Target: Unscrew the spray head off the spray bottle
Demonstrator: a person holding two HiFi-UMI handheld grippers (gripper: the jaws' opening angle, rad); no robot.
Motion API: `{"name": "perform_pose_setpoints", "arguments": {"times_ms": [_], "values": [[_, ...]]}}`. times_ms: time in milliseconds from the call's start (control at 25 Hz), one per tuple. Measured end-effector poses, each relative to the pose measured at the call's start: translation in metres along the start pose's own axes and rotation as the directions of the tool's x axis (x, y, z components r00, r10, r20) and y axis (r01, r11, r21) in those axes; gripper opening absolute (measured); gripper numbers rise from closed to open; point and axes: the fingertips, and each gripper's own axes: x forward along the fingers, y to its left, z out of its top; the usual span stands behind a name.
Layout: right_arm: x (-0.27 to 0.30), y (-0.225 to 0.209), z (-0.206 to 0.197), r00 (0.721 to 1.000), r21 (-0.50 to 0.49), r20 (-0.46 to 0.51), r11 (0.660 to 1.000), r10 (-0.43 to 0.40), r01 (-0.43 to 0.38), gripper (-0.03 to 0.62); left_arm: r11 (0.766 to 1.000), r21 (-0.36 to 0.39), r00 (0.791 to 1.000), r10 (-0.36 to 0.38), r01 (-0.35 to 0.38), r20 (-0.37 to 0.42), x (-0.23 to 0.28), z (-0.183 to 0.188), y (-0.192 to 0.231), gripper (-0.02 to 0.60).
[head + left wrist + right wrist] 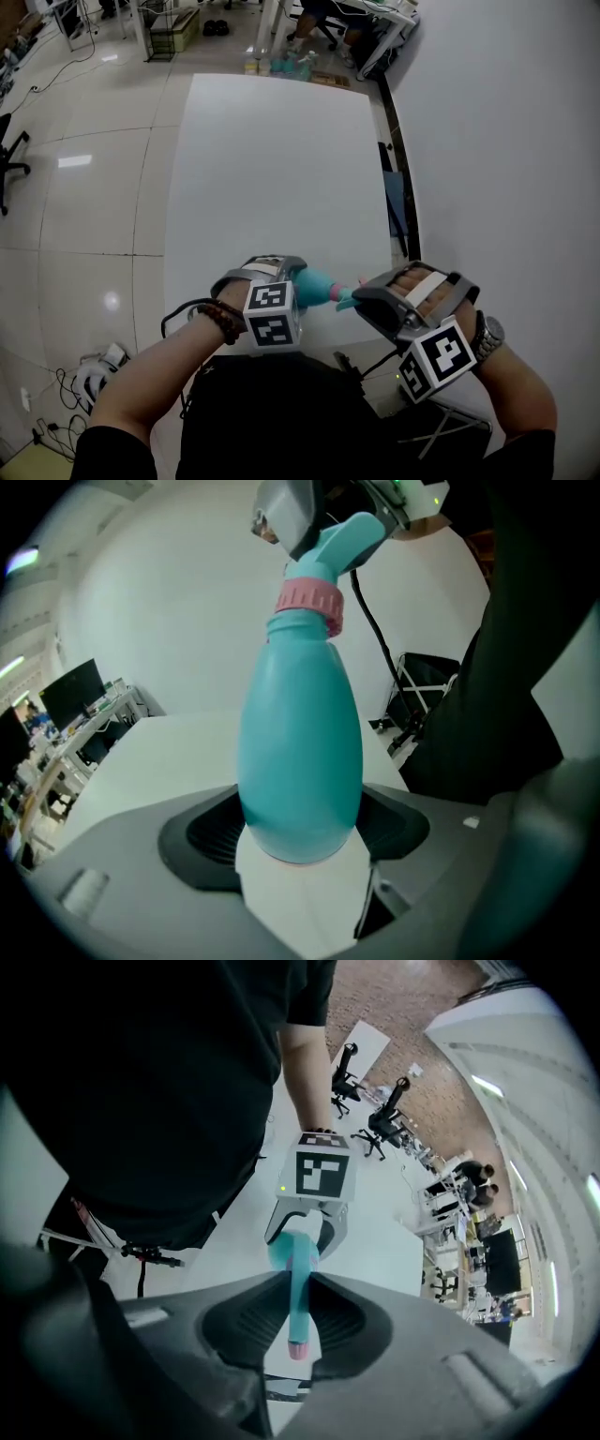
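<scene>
Your left gripper point(296, 281) clamps the base of the teal plastic spray bottle point(319, 285), jaws spread wide against its body. Your right gripper point(364, 302) is pinched tight on the teal spray head point(345, 296), just past the pink ribbed collar point(309, 600). The bottle lies roughly level between them, by the near edge of the white rectangular table point(281, 169). The tabletop stretches away ahead of you. The white wall point(506, 141) runs close along its right edge.

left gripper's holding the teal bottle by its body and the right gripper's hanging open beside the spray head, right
Not quite. The right gripper is not open beside the spray head: its jaws are shut on it, as the right gripper view shows. The rest stands: the left gripper holds the teal bottle by its body.
</scene>
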Motion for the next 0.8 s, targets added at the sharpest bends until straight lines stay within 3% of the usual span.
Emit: {"name": "perform_pose_setpoints", "arguments": {"times_ms": [320,440,560,640,680,800], "values": [[0.005,0.003,-0.002,0.998,0.038,-0.031,0.998,0.050,-0.049,0.052,0.983,0.127,0.986,0.142,-0.131,-0.083,0.001,-0.004,0.013,0.390],[0.007,0.000,-0.005,0.997,0.108,-0.031,0.992,0.068,-0.065,0.052,0.974,0.142,0.978,0.192,-0.178,-0.088,0.000,-0.005,0.020,0.388],[0.008,-0.006,-0.010,0.997,0.241,-0.026,0.968,0.071,-0.063,0.052,0.965,0.127,0.966,0.242,-0.230,-0.092,-0.003,-0.005,0.029,0.388],[0.011,-0.010,-0.015,0.997,0.383,-0.012,0.922,0.074,-0.064,0.052,0.955,0.124,0.953,0.284,-0.271,-0.107,-0.004,-0.007,0.037,0.388],[0.012,-0.013,-0.016,0.997,0.465,0.003,0.882,0.075,-0.068,0.052,0.948,0.125,0.945,0.306,-0.292,-0.115,-0.005,-0.007,0.041,0.388],[0.015,-0.020,-0.023,0.995,0.684,0.056,0.723,0.077,-0.094,0.052,0.927,0.135,0.919,0.368,-0.350,-0.139,-0.008,-0.010,0.052,0.388]]}}
